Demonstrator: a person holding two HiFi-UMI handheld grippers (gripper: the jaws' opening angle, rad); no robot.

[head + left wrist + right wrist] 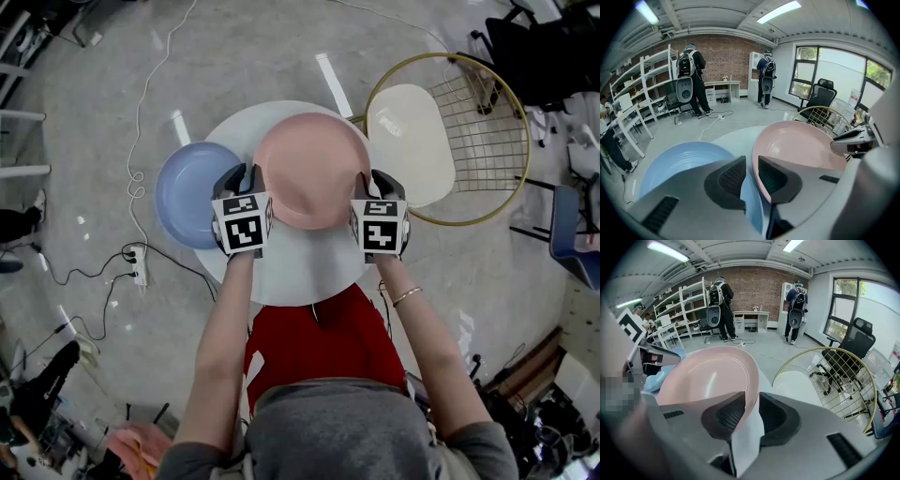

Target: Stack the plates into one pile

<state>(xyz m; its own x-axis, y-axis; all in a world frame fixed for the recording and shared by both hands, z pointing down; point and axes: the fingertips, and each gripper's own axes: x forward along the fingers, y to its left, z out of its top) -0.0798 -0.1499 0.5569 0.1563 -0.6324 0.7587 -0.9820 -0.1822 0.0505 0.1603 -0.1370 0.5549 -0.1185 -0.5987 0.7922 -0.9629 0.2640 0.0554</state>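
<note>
Jaws of the left claw (751,171) are held released, with the near-left rim of the pink plate (801,143) standing in the gap between them. The right jaw is laid over the plate's inside, while the left jaw is kept clear of the rim. The right claw (751,411) is clenched on the near-right rim of the same plate, one jaw inside the plate and the other outside it. The pink plate is flanked by both claws over the middle of the round white worktop (300,277); whether it is resting there or raised a little cannot be told. Just left of it the blue plate (192,192) is placed, extending past the worktop's left edge, and its right rim is seen passing beneath the left claw. To the right a white plate (408,141) is carried on a gold-rimmed wire stand (487,141) set against the worktop's far right side. Cables and a power strip (139,267) are spread over the grey floor (234,56) on the left. At the far brick wall (726,56), two persons with backpacks (691,75) are seen from behind, and a black office chair (820,96) is stood by the window.
</note>
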